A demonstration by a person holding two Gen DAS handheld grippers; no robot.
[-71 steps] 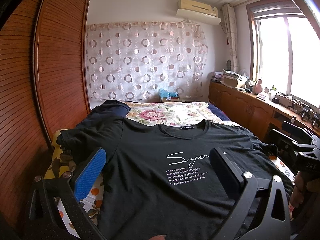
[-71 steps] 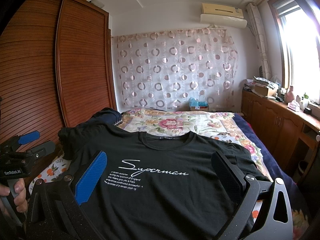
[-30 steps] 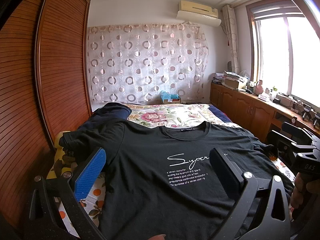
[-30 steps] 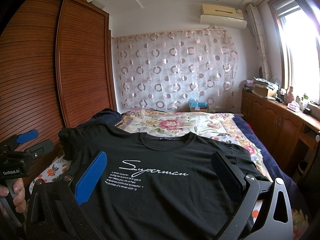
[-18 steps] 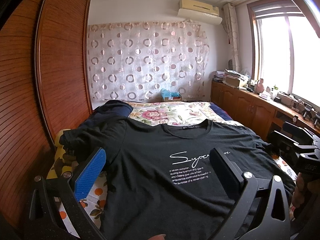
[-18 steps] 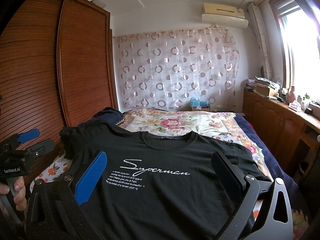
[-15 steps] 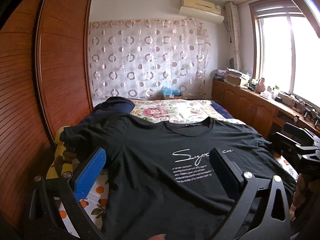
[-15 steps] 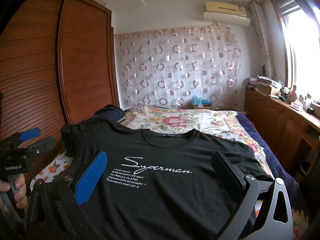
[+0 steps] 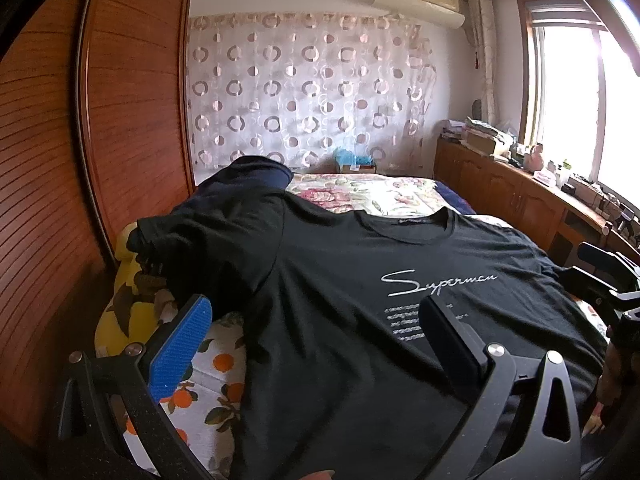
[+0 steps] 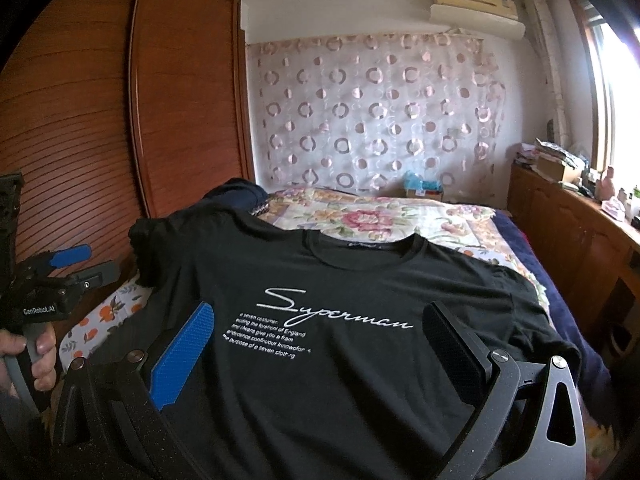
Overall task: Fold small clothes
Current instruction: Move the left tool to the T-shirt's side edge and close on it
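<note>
While the black T-shirt (image 10: pixel 320 360) lies flat and unfolded ahead of both claws, left gripper (image 9: pixel 316 344) and right gripper (image 10: pixel 320 344) gape wide, holding nothing; every fold remains.

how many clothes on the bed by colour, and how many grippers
black t-shirt, spread flat on the bed: 1
dark navy garment, bunched at the far left: 1
grippers, both open and holding nothing: 2, the left gripper and the right gripper
total: 4

Black t-shirt (image 10: pixel 360 280) – white lettering – on floral bedspread (image 10: pixel 400 216).
</note>
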